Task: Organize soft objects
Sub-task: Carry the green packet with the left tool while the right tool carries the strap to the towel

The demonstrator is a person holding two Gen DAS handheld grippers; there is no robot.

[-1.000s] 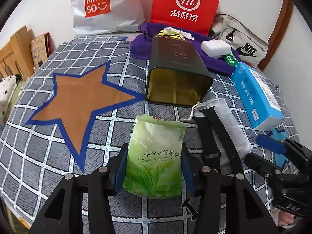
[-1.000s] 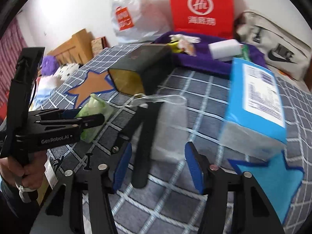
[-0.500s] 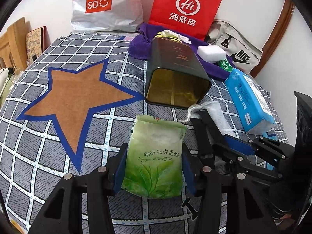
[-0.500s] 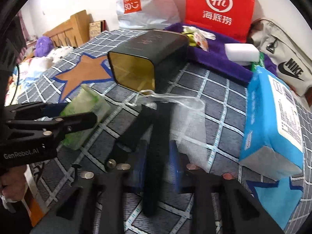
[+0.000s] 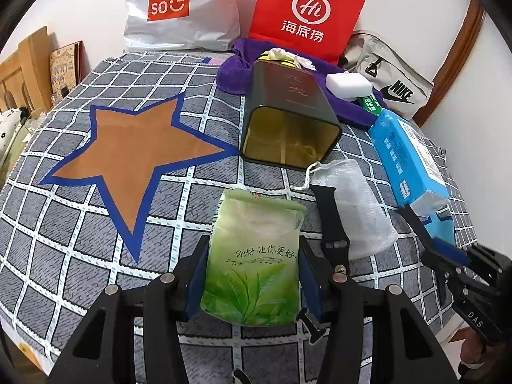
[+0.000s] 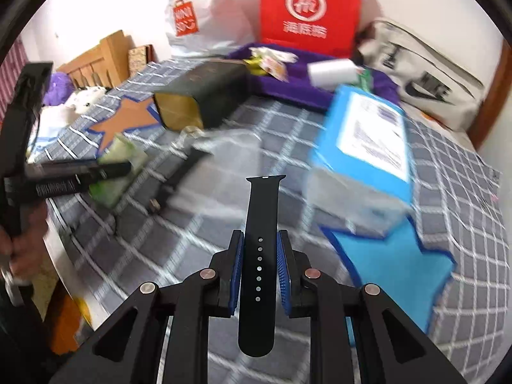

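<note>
**Black strap and green pack, each in a grip**

Black watch strap (image 6: pixel 259 249) sits clenched between the right gripper (image 6: pixel 260 268) jaws, lifted clear of the checked cloth (image 5: pixel 80 224). The left gripper (image 5: pixel 252 284) jaws grasp a green tissue pack (image 5: pixel 256 256) resting on that cloth. Beyond lie a second strap piece (image 5: pixel 329 217), a white mesh pouch (image 5: pixel 361 211), then an open dark tin (image 5: pixel 288 118) on its side.

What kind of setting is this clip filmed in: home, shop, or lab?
Most likely a home bedroom. Items lie on a grey checked star-pattern cover, a wooden headboard with plush toys stands at one side, and shopping bags lean on the wall.
</note>
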